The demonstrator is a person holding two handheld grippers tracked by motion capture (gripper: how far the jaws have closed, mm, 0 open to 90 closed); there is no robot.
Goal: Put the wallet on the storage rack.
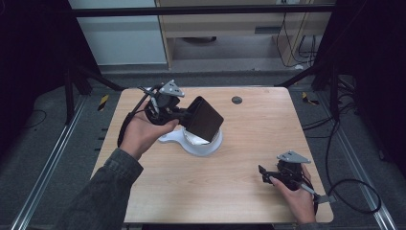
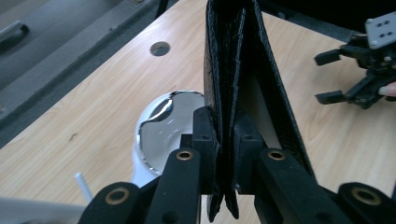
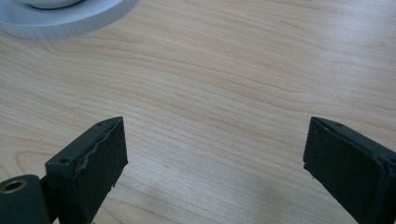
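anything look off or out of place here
Nothing is spilled or broken. The one oddity: the black wallet hangs in the air, pinched by the left gripper above the white round mirror, its folds gaping apart. The right gripper is open with nothing between its jaws, low over the table.

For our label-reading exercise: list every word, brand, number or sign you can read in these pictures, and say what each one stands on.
None: no readable text on the black wallet, the white mirror stand, the wooden table or either tool.
The yellow-and-black striped tape on the floor is a pattern, no lettering.
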